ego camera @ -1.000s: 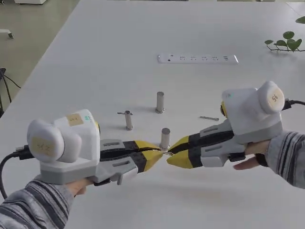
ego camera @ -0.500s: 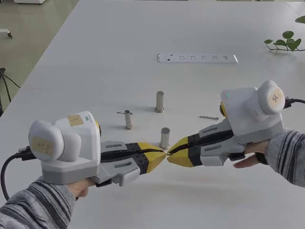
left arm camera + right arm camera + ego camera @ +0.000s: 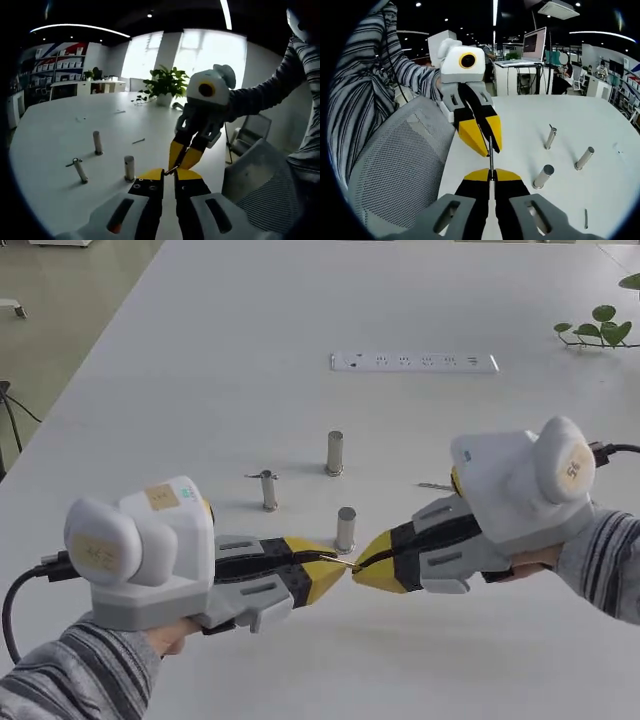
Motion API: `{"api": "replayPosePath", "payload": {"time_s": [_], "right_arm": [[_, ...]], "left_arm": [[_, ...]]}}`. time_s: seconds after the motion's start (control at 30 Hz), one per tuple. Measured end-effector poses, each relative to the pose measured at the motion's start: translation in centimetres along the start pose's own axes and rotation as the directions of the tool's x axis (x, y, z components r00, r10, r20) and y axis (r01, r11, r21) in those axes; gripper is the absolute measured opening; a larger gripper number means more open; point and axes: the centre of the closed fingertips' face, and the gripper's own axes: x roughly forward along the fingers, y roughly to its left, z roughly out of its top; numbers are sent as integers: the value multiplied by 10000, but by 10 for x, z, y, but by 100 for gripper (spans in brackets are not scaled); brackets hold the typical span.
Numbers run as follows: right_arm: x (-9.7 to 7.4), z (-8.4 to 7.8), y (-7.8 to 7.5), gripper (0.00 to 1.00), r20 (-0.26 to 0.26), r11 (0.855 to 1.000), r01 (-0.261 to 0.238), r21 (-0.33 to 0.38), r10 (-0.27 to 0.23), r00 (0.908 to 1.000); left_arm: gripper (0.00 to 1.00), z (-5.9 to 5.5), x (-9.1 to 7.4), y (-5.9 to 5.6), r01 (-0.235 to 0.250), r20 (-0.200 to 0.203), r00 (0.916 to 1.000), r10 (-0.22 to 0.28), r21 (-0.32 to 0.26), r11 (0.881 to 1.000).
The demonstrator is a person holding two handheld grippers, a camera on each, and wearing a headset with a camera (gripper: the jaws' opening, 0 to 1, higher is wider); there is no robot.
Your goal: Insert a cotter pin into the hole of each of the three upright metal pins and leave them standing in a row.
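Three upright metal pins stand on the white table: a far one (image 3: 335, 453), a left one (image 3: 268, 490) with a cotter pin through its top, and a near one (image 3: 346, 528). Just in front of the near pin, my left gripper (image 3: 338, 568) and right gripper (image 3: 360, 564) meet tip to tip. A thin cotter pin (image 3: 346, 562) bridges the two. In the right gripper view that cotter pin (image 3: 490, 156) rises from my shut right gripper (image 3: 490, 173) into the left gripper's yellow fingertips (image 3: 495, 134). In the left gripper view my left gripper (image 3: 169, 173) is closed on the pin's other end.
A loose cotter pin (image 3: 437, 486) lies on the table behind the right gripper. A white power strip (image 3: 415, 362) lies farther back. A leafy plant sprig (image 3: 598, 332) sits at the far right edge. Bare tabletop (image 3: 200, 390) surrounds the pins.
The right gripper has shifted a little left and lower, pressing closer to the left gripper. The tips stay together with the cotter pin between them. The upright pins have not moved.
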Motion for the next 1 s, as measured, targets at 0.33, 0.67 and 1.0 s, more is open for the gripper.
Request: {"api": "replayPosePath", "payload": {"time_s": [0.33, 0.67, 1.0], "right_arm": [[-7, -11, -16, 0, -700, 9967, 649, -498, -683, 9952], [-12, -24, -30, 0, -1225, 9949, 909, -435, -956, 9879], [-19, -35, -48, 0, -1893, 9912, 1003, -863, -1151, 9751]], "left_arm": [[16, -11, 5, 11, -784, -373, 9960, 810, 672, 9947], [19, -20, 10, 26, -2041, -405, 9768, 2103, 1202, 9715], [21, -28, 21, 38, -3040, -581, 9466, 3170, 1656, 9382]]}}
